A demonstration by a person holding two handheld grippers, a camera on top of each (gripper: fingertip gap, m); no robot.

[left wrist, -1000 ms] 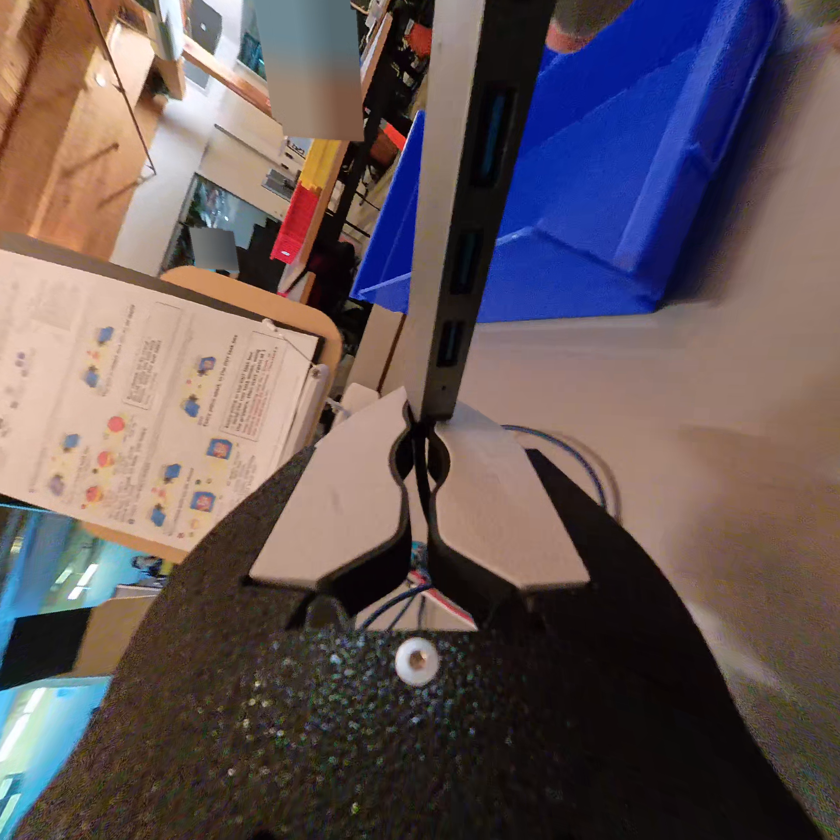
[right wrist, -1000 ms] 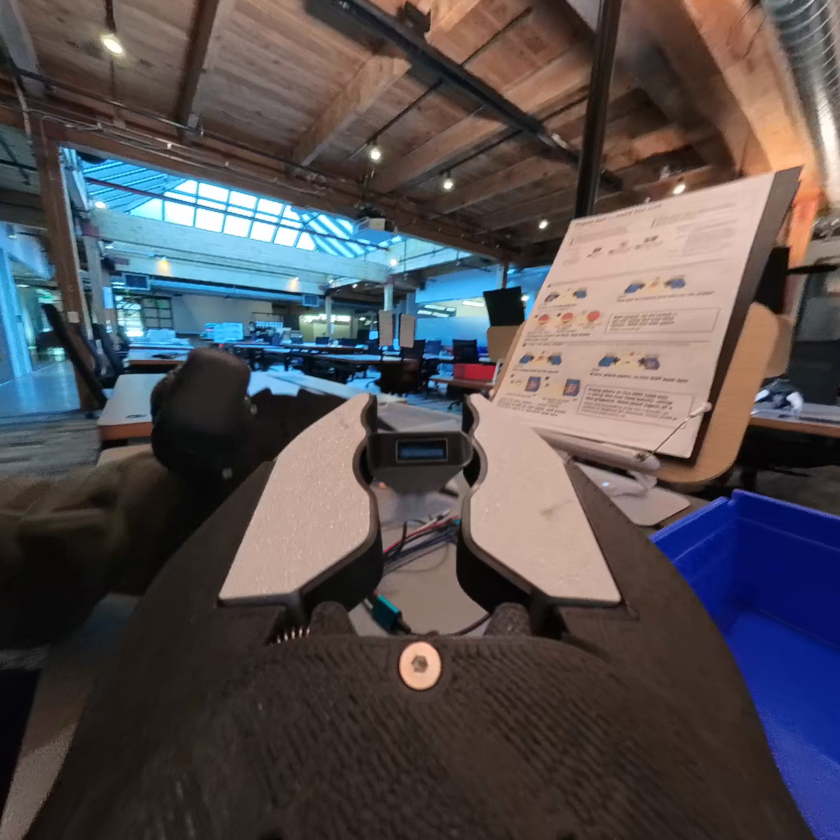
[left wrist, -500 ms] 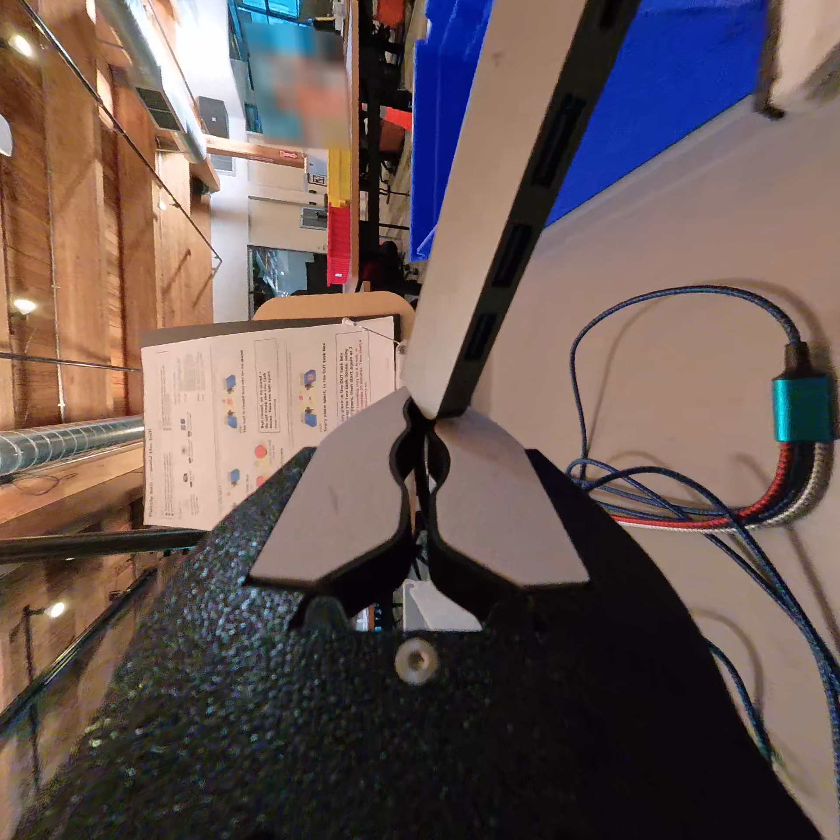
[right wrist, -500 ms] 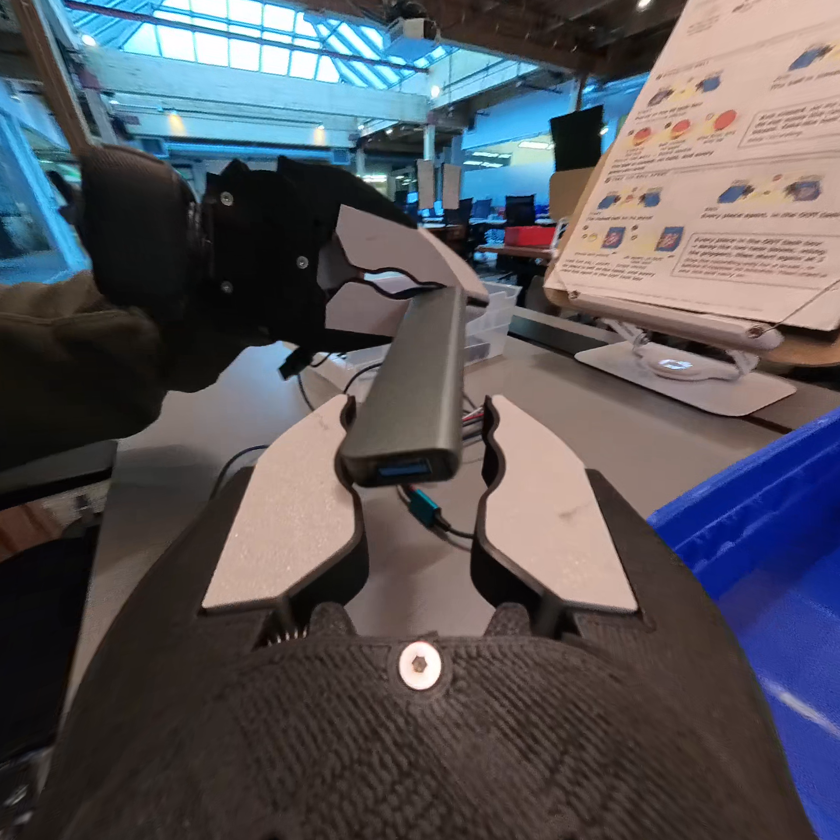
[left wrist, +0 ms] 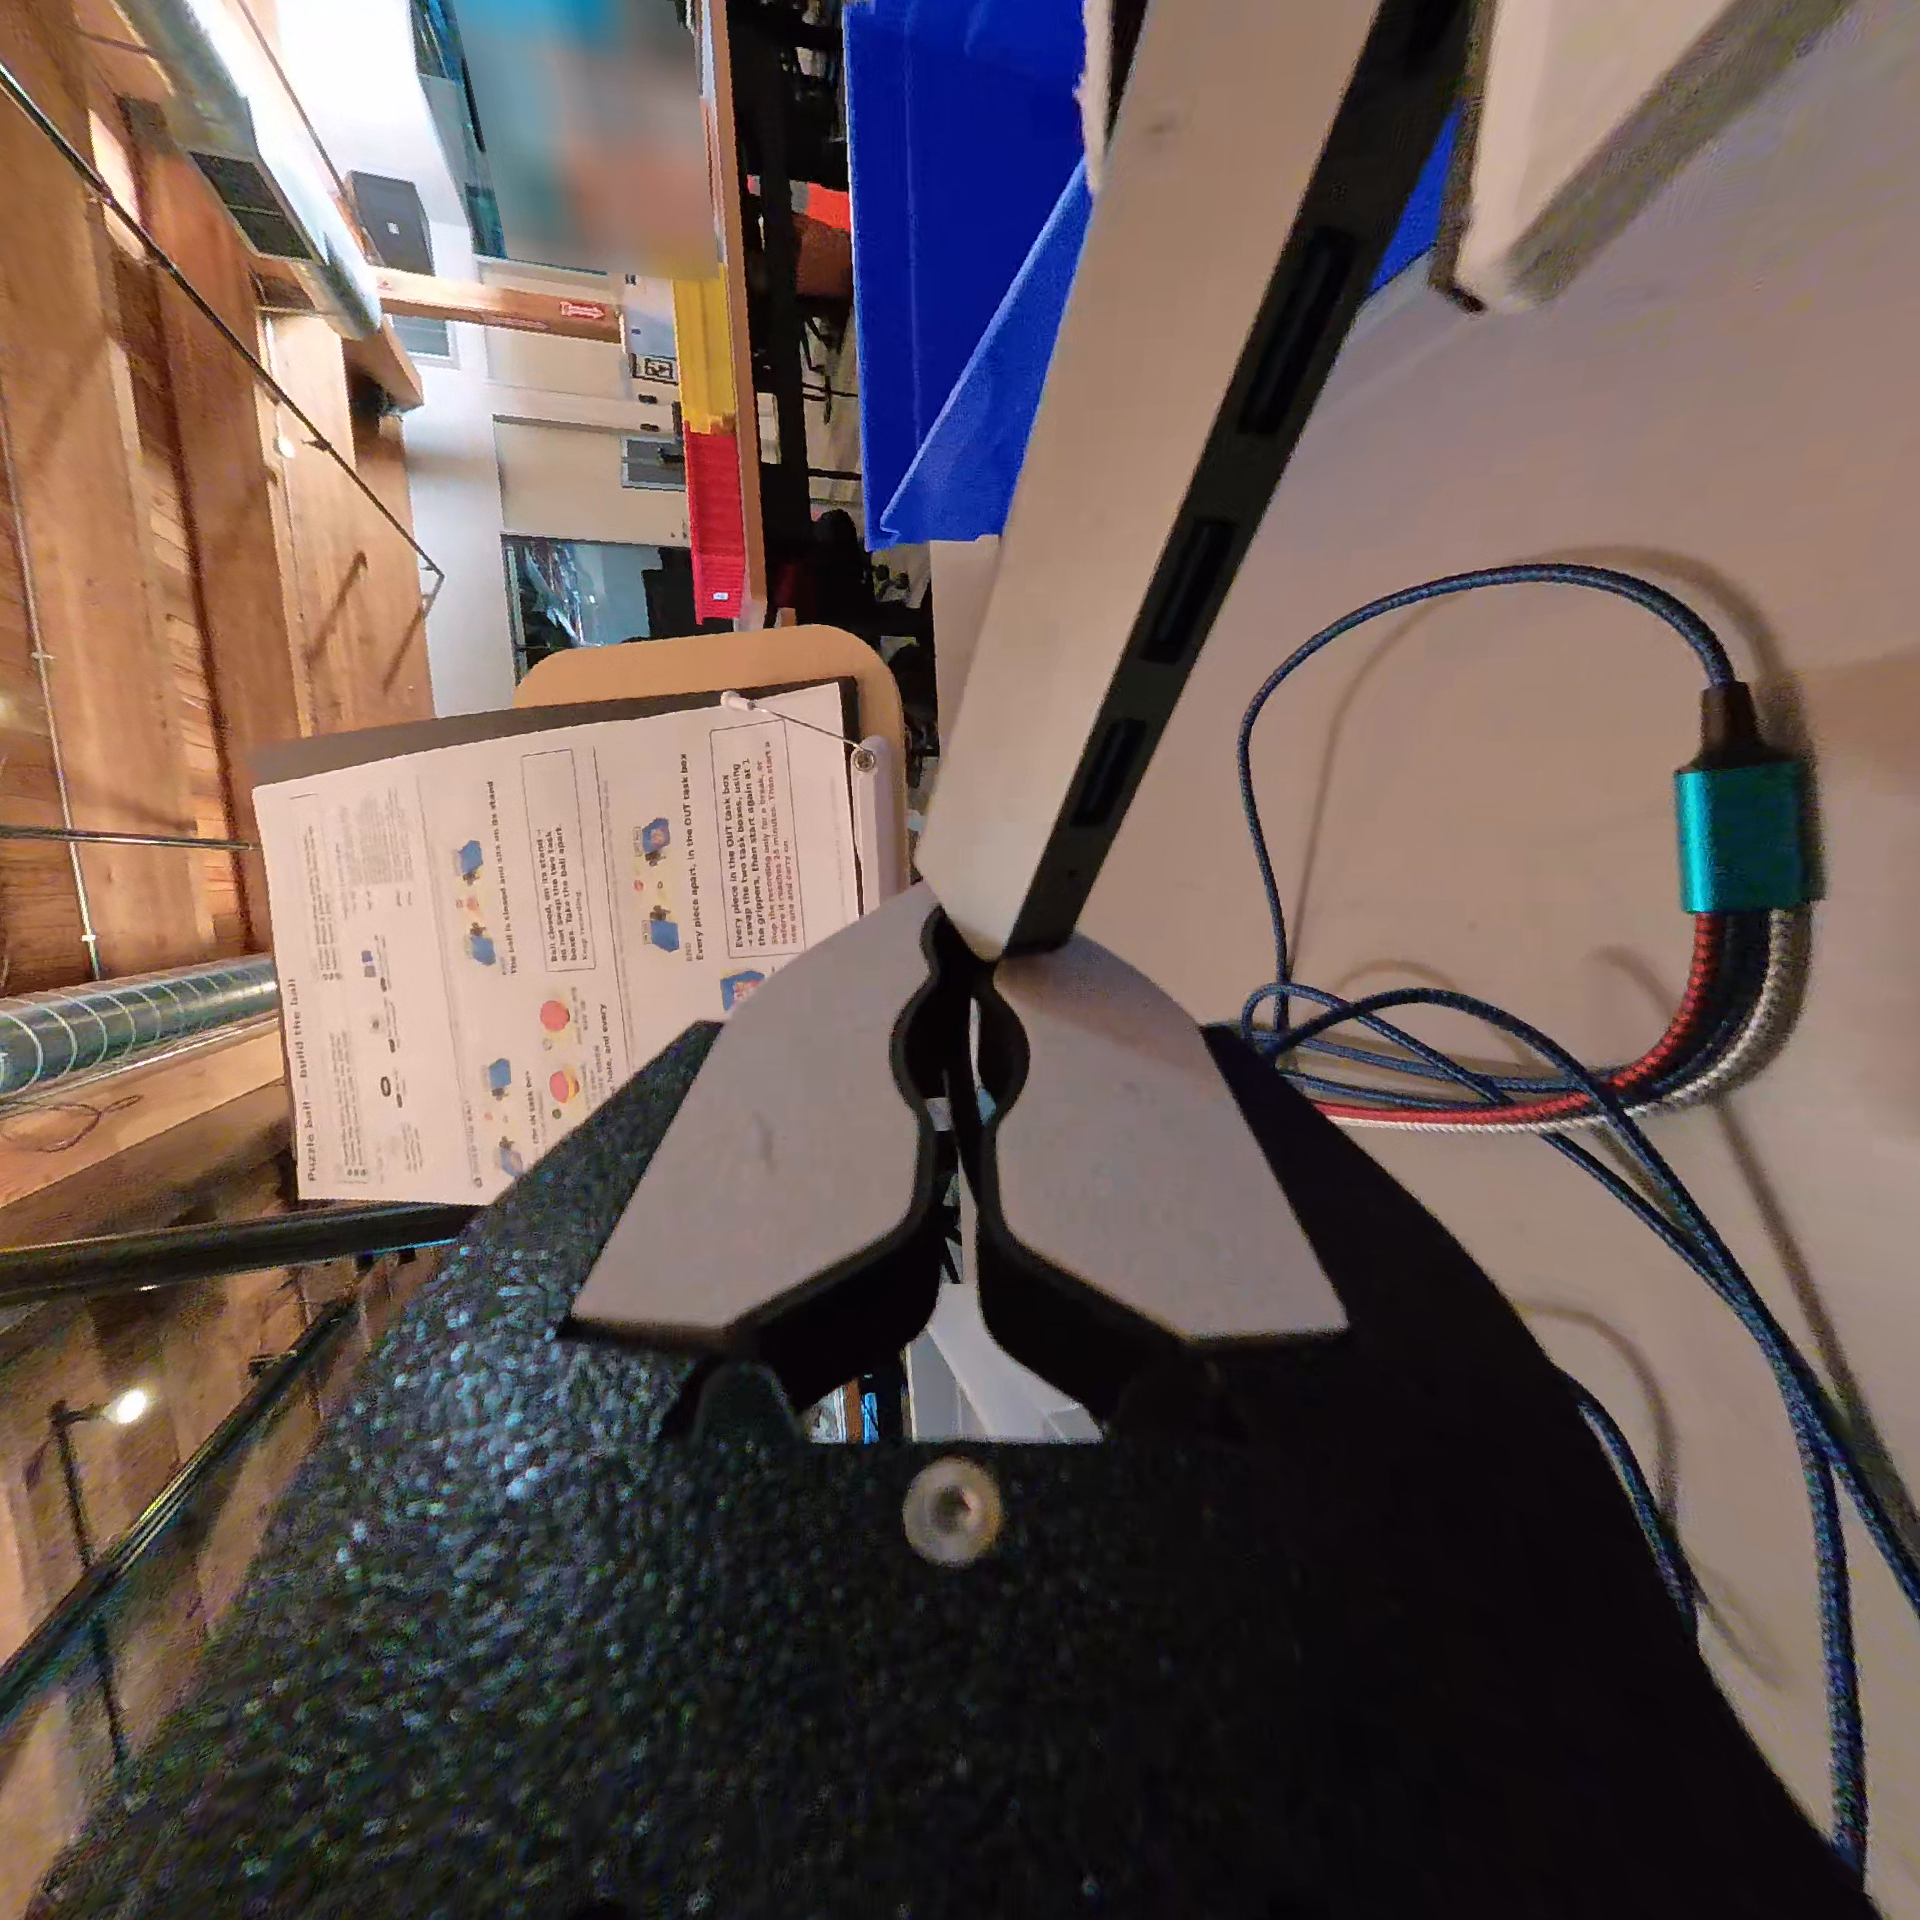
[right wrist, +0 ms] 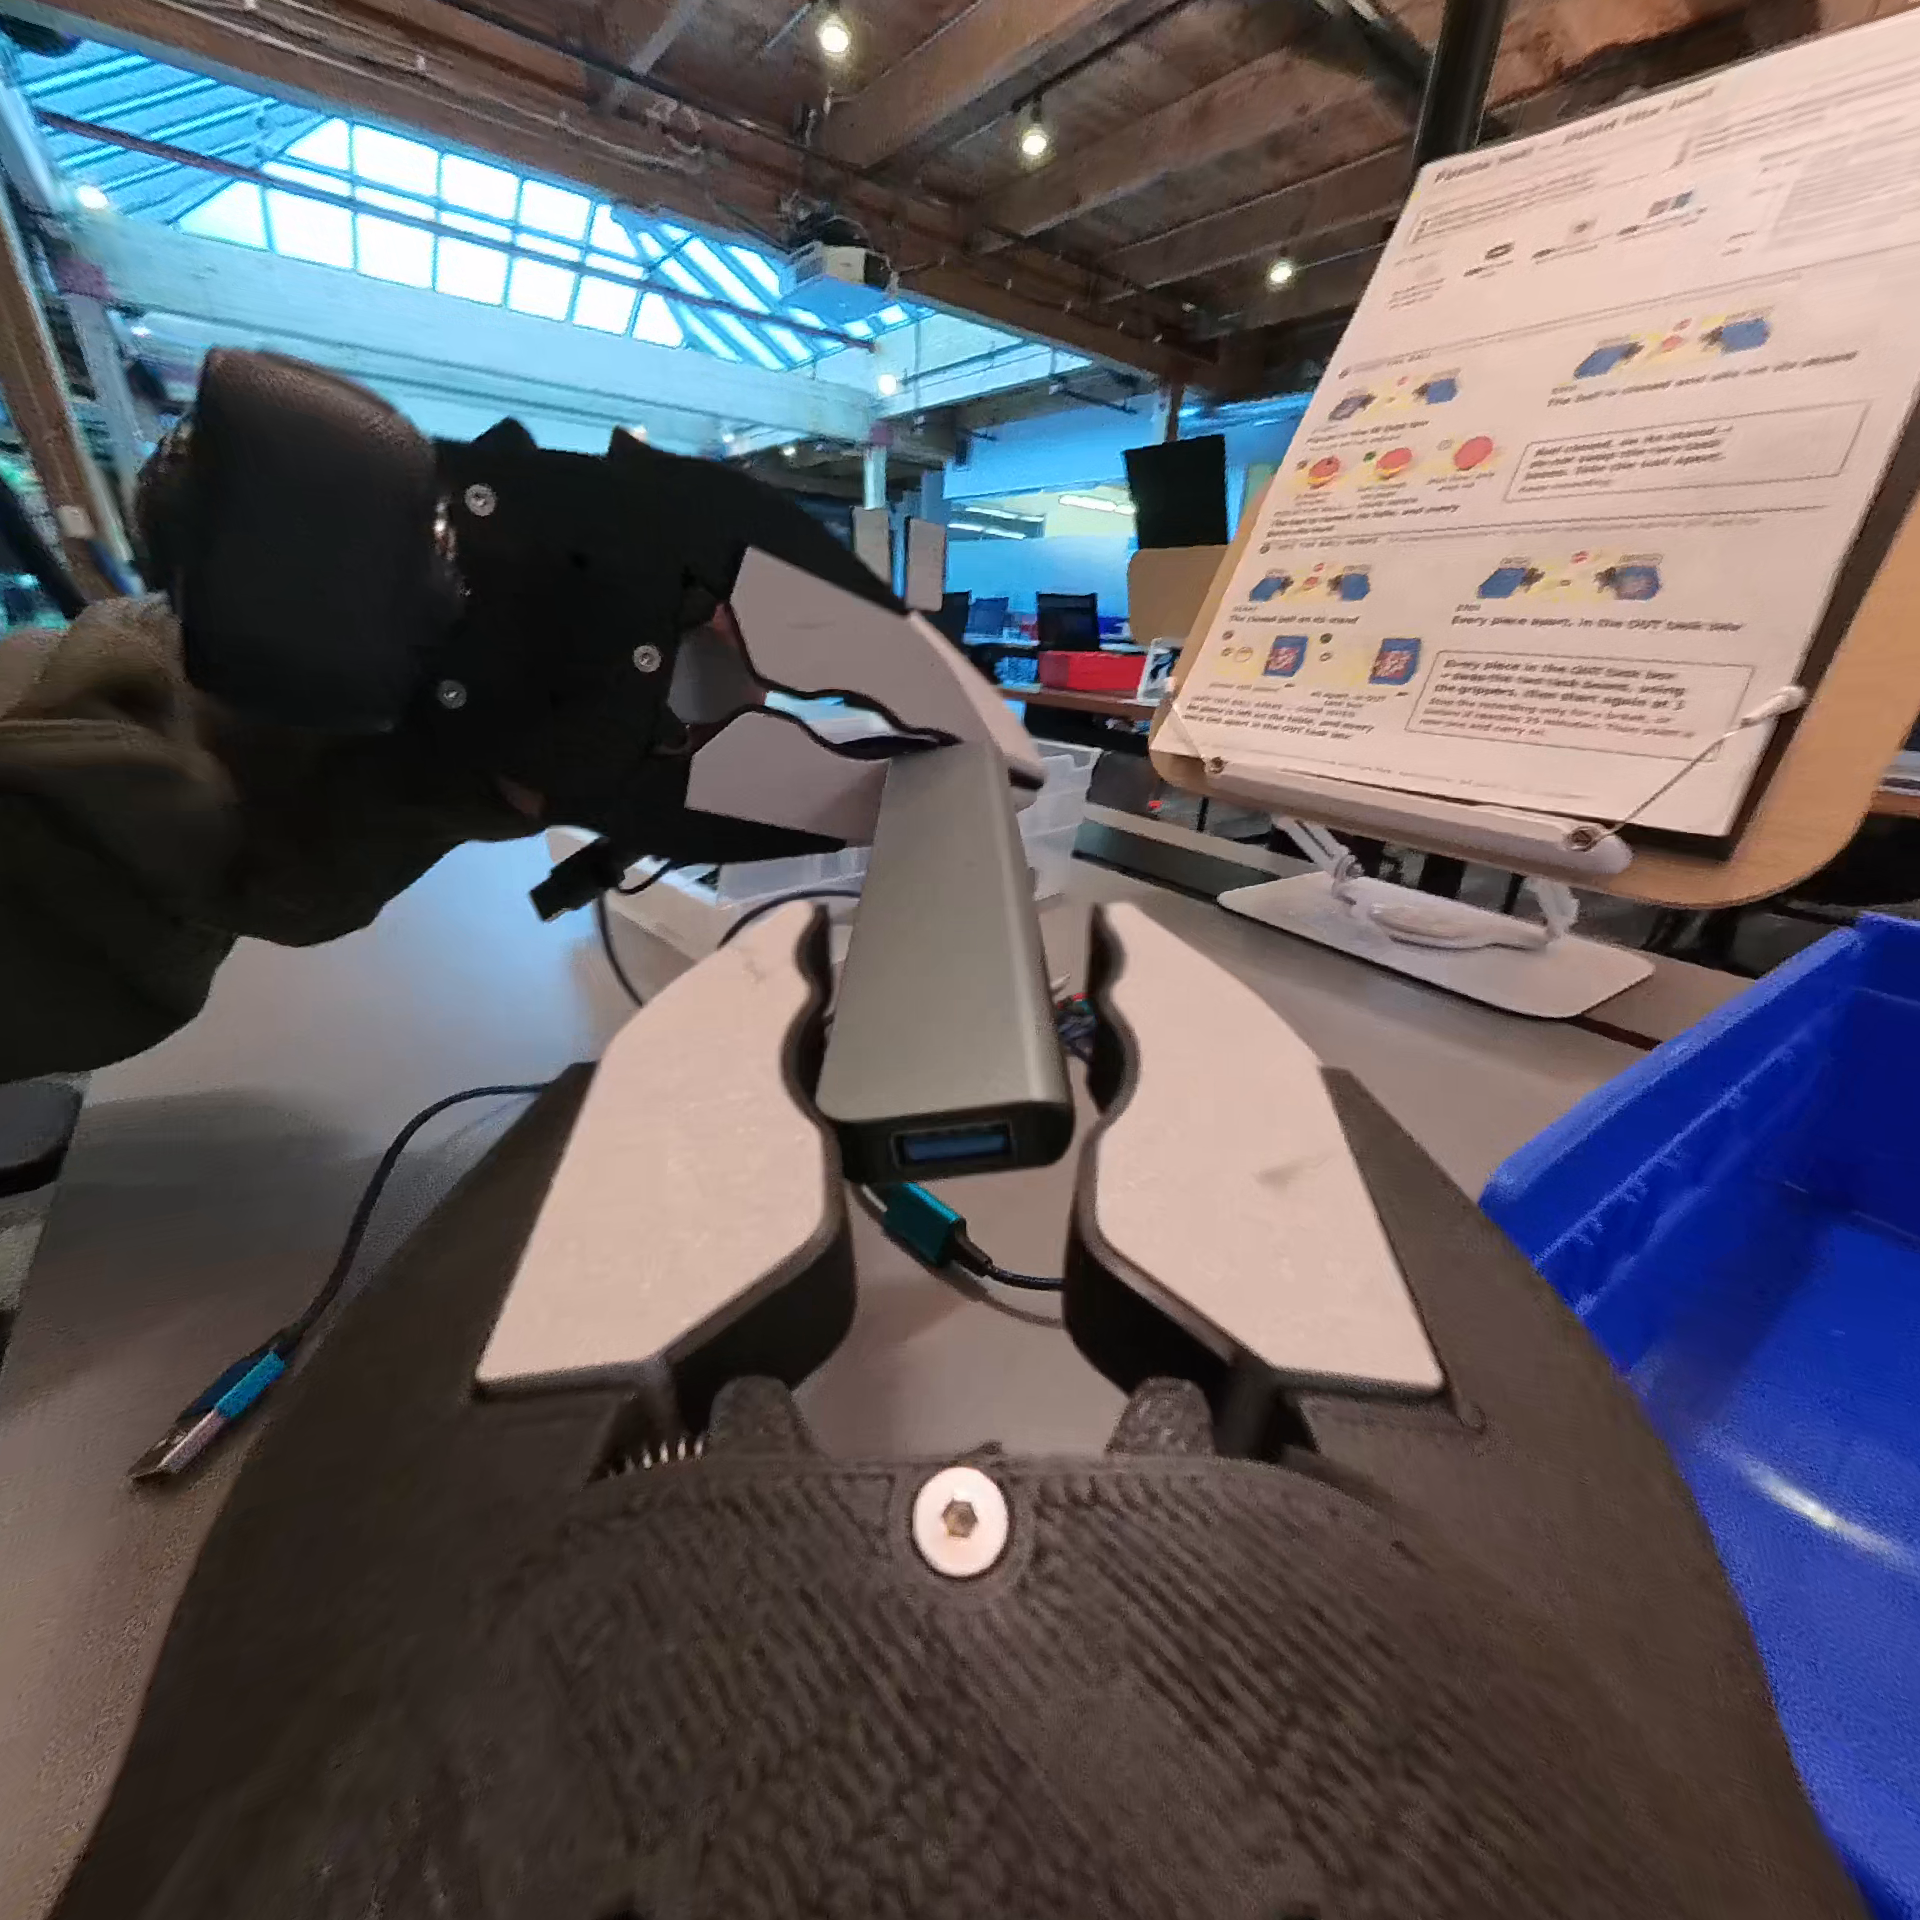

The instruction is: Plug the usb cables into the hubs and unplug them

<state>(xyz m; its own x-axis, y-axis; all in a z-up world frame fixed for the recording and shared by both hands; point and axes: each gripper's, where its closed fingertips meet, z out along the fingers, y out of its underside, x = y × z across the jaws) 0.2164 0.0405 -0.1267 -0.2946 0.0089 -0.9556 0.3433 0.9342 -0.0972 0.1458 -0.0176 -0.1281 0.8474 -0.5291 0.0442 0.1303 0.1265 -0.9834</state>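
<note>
The left gripper (right wrist: 914,743) pinches the hub (right wrist: 951,977) by its far end, above the bench (right wrist: 312,1039), presenting it. The right gripper (right wrist: 961,1049), spread, flanks its near end. Cables (left wrist: 1455,1101) lie below, unplugged.

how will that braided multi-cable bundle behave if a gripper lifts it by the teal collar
Probably floppy: the braided cables lie in loose loops on the table, so the strands would dangle and drag. The teal collar looks rigid and boxy, likely a firm hold. The loops cross, so they may snag.
</note>
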